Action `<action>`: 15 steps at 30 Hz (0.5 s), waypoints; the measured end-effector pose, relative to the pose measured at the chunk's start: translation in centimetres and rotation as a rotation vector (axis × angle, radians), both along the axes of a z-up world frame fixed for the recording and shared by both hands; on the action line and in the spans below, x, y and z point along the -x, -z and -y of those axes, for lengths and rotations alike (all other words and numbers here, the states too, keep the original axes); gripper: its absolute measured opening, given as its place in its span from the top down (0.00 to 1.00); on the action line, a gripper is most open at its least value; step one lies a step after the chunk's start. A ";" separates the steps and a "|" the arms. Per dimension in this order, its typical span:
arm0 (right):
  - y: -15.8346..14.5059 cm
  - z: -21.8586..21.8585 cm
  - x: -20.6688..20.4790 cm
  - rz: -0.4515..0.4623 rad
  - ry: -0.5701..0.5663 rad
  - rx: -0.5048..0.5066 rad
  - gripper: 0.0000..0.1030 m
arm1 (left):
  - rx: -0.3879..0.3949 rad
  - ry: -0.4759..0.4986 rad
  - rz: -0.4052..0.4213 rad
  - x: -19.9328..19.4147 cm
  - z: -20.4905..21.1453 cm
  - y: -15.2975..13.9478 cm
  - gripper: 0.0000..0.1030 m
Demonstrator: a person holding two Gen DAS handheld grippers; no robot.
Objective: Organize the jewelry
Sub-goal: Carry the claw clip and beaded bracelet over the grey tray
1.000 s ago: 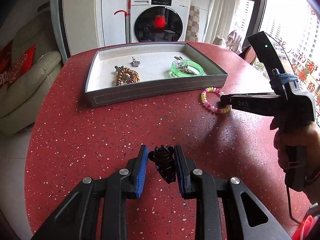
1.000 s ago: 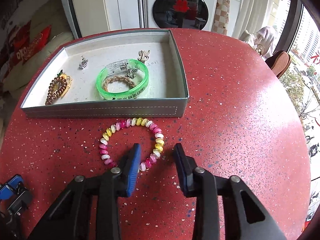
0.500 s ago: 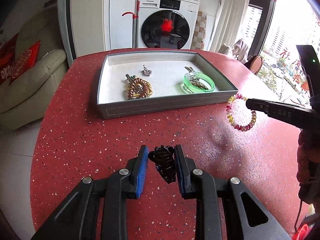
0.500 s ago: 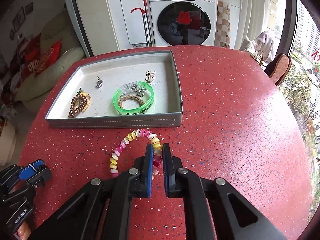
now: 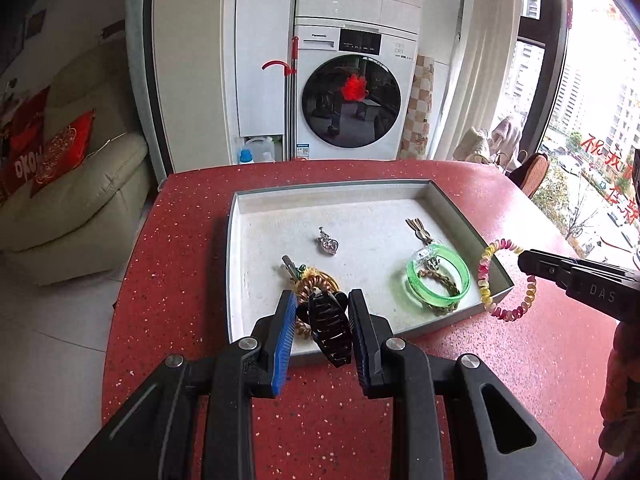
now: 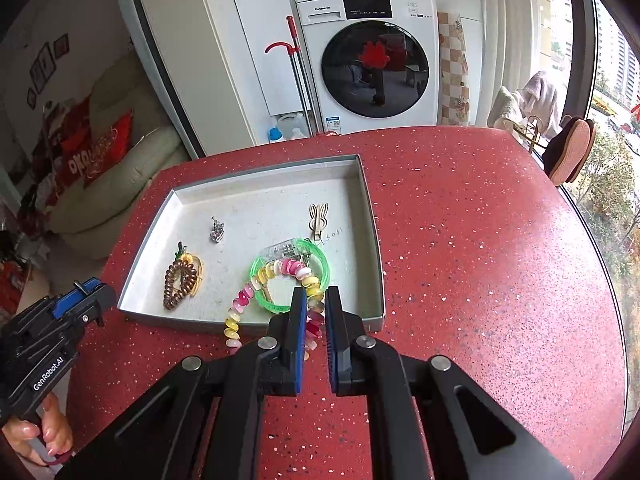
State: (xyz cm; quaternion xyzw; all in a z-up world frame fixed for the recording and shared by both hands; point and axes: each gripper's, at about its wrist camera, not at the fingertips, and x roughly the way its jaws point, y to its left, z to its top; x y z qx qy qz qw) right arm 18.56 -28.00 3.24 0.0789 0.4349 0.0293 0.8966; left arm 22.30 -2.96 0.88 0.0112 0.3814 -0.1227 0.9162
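Carrying two pieces to the tray [image 5: 452, 208] at once, mid-transfer. Left tool [image 5: 322, 322] clamped on a dark hair claw [image 5: 329, 322], held above the tray's near edge, in line with the brown coil tie [image 6: 179, 282]. Right tool [image 6: 316, 318] pinched nearly together on a bead bracelet [image 6: 276, 270], loop dangling free over the tray's near right corner, in front of the green bangle [image 5: 438, 278].

Next move, by judgement: lower each piece over a bare patch of tray floor, then spread the tool and back off. Bare room looks best in the far half and centre; near half crowded. Bracelet likely to swing, so needs a low, slow drop. Risk of landing on the bangle or snagging the tray wall.

Materials:
- hair claw: glossy dark plastic, toothed, curved
- bead bracelet: smooth oval beads, pink, yellow, white, on stretch cord, floppy
- green bangle: clear rigid plastic ring, with a braided tan band inside
- brown coil tie: springy spiral, lying on a gold piece
- silver charm [image 5: 329, 242]: small, shiny metal
- pale rabbit-shaped clip [image 6: 319, 218]: flat
- tray: grey stitched walls, pale speckled floor, shallow, rectangular
- surface [image 6: 480, 240]: red speckled, polished, rounded edge
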 end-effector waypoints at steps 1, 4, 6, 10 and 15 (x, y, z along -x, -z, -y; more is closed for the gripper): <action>0.0 0.0 -0.5 0.000 0.004 -0.009 0.91 | -0.006 -0.004 0.004 -0.5 0.1 0.0 0.56; 0.1 0.3 -2.2 -0.004 0.016 -0.037 0.91 | -0.017 -0.015 0.006 -2.2 0.6 0.1 0.56; 0.2 0.5 -3.3 -0.006 0.028 -0.056 0.91 | -0.028 -0.025 0.009 -3.4 0.9 0.1 0.56; 0.5 0.9 -5.4 -0.009 0.051 -0.087 0.91 | -0.046 -0.043 0.009 -5.7 1.5 0.6 0.56; 1.5 1.3 -7.6 -0.013 0.075 -0.112 0.91 | -0.073 -0.062 0.001 -8.2 2.4 1.5 0.56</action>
